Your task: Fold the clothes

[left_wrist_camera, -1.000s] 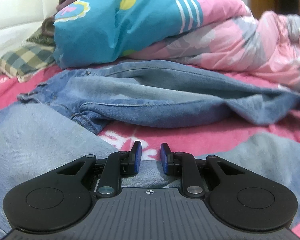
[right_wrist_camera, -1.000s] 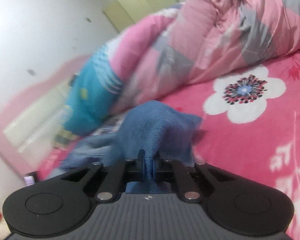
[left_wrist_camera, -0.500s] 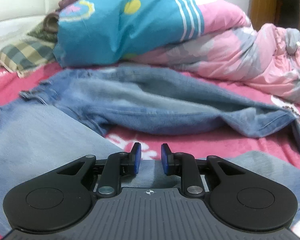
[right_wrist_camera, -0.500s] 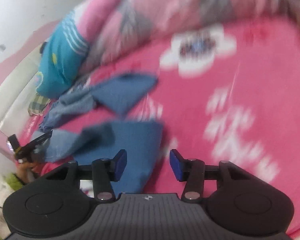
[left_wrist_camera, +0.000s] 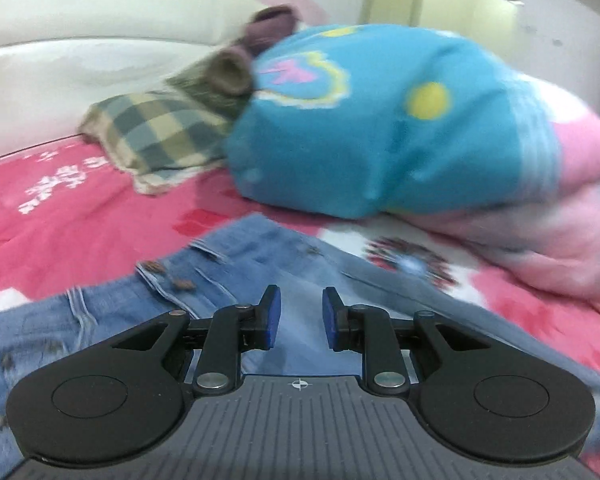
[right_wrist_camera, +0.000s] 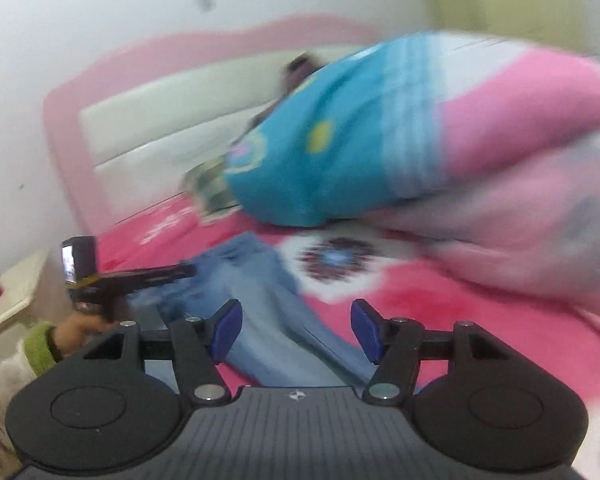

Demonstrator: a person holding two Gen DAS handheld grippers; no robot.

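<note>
Jeans (left_wrist_camera: 256, 272) flat on the pink bedsheet (left_wrist_camera: 72, 220), waistband and buttons at the near left, long axis slanting away toward the far left in the right view (right_wrist_camera: 256, 276). Left gripper (left_wrist_camera: 297, 316) over the denim, jaws slightly parted, gripping nothing. Right gripper (right_wrist_camera: 296, 330) wide open, empty, above the leg. Blue-and-pink quilt (left_wrist_camera: 400, 128) bundled at the far right.

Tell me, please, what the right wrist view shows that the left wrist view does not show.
Only the right wrist view shows the left gripper from outside, the person's hand with a green cuff, and the right gripper, open and empty. Only the left wrist view shows the jeans' buttons and the left gripper's blue pads open. Both share the jeans, the turquoise quilt, the checked pillow and the pink bedsheet.
</note>
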